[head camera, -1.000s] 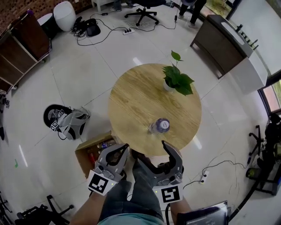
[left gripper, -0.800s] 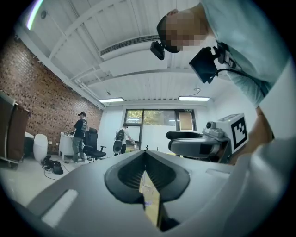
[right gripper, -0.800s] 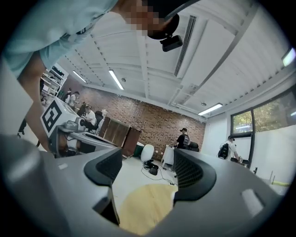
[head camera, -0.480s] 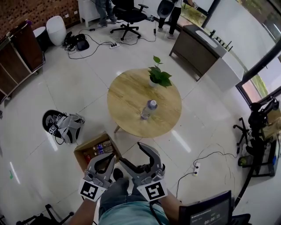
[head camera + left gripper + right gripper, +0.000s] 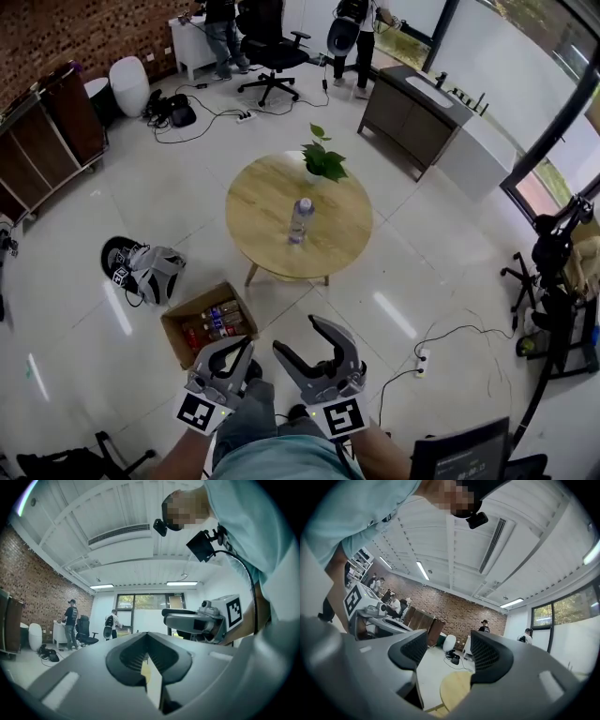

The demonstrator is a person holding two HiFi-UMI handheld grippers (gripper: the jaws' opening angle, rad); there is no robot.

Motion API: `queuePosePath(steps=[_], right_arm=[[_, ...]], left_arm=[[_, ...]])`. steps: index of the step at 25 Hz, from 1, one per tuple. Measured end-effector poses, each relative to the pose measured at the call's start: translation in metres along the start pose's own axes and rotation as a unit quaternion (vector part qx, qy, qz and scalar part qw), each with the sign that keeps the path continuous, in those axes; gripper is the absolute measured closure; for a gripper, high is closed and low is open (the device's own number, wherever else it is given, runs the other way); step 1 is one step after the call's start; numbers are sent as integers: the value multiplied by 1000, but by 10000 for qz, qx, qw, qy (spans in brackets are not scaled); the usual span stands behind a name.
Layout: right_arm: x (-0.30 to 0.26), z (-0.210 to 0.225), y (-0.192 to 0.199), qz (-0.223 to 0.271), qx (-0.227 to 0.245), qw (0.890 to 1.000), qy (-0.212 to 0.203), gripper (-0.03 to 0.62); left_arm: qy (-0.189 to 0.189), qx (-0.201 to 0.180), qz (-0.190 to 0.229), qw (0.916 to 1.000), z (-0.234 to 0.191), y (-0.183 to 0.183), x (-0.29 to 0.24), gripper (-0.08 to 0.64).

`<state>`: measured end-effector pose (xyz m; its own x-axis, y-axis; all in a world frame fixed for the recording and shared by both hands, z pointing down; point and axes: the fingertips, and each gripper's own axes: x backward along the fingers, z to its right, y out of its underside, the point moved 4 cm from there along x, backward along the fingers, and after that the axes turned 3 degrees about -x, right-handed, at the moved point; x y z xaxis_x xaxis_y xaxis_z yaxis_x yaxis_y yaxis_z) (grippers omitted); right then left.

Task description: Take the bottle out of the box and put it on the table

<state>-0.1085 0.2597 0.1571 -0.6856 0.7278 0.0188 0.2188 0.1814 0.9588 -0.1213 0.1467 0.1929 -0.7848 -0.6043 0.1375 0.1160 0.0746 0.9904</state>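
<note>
One clear plastic bottle (image 5: 300,220) stands on one round wooden table (image 5: 267,202), near one potted green plant (image 5: 322,161); its label print is too small to read. One open cardboard box (image 5: 193,302) sits on the floor, holding several bottles (image 5: 216,322), number unclear. Two grippers: left gripper (image 5: 246,345), jaws together, empty; right gripper (image 5: 300,336), jaws wide, just been narrowing, nothing between them.

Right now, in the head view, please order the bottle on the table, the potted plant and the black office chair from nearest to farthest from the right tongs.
Right tongs: empty, have just been closing slightly.
1. Bottle, upright on the round table, ahead.
2. Potted plant, at the table's far edge.
3. Black office chair, beyond the table.
</note>
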Motion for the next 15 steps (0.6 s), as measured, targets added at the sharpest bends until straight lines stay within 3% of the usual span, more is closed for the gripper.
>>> queuePosePath(steps=[7,10,15], right_arm=[[114,-20,-5,25,-816,9966,50,341],[142,-34,-20,362,-1132,9929,-1,383],[168,-58,-45,479,-1059,9932,0,422]], left_arm=[[-114,-83,-40,9999,121,-21,26,549],[-98,-159,-36,9998,148,-34,34,549],[156,-258,103,9995,171,-53,50,549]])
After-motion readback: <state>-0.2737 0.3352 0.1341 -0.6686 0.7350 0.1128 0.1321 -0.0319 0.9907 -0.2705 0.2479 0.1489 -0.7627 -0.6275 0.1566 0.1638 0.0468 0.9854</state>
